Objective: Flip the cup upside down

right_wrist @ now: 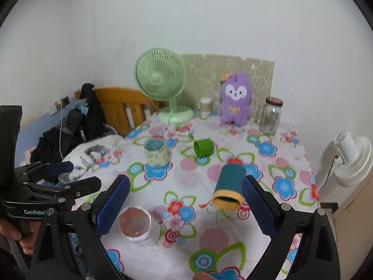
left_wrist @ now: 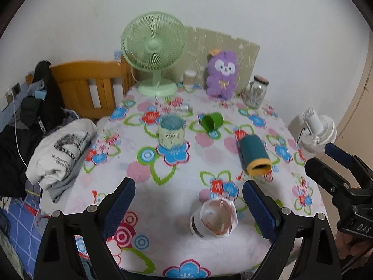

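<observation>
Several cups sit on the floral table (left_wrist: 163, 175). A white paper cup with a pinkish inside (left_wrist: 215, 220) stands upright near the front edge, between and just beyond the fingers of my open left gripper (left_wrist: 188, 198); it also shows in the right wrist view (right_wrist: 135, 224). A teal cup with a yellow rim (left_wrist: 255, 155) lies on its side, mouth toward me; in the right wrist view (right_wrist: 229, 187) it lies just left of the right finger of my open right gripper (right_wrist: 186, 198). A pale patterned cup (left_wrist: 172, 131) stands upright. A green cup (left_wrist: 212, 121) lies on its side.
A green desk fan (left_wrist: 153, 49), a purple plush toy (left_wrist: 222, 74), a glass jar (left_wrist: 256, 92) and a small lidded cup (left_wrist: 189, 78) stand along the table's back. Folded clothes (left_wrist: 60, 149) and a wooden bed frame (left_wrist: 88, 86) lie left. A white fan (left_wrist: 317, 130) stands right.
</observation>
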`<state>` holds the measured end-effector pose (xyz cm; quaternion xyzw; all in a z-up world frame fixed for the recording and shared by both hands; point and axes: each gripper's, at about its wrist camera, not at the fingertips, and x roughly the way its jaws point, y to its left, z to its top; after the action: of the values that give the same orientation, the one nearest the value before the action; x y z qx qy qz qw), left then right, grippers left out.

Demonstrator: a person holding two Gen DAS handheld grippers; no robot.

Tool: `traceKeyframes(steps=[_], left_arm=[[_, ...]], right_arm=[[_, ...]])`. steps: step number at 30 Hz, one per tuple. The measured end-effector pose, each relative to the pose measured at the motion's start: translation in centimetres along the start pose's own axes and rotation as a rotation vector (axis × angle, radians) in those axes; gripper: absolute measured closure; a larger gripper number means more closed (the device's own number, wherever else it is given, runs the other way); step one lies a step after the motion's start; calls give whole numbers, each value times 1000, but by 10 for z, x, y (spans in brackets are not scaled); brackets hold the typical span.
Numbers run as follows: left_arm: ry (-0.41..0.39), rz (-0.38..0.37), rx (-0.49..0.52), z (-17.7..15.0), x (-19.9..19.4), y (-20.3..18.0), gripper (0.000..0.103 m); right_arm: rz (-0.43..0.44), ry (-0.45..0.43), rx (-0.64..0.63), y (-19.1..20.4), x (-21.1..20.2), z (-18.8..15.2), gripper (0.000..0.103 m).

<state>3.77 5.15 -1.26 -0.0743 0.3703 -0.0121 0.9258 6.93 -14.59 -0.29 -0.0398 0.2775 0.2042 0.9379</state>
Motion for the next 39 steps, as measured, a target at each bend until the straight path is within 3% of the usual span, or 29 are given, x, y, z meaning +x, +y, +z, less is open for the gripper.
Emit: traceKeyframes(steps=[17, 26, 39], left_arm=[[-252, 60, 10, 13, -47, -2, 4], [-331, 84, 17, 16, -60, -4, 3], [-456, 125, 41, 17, -81, -11, 0]], right_arm=[[-40, -159, -19, 17, -39, 21, 5], [-89, -279, -25, 19, -60, 28, 5], [-119, -376, -30, 21, -78, 30, 5]])
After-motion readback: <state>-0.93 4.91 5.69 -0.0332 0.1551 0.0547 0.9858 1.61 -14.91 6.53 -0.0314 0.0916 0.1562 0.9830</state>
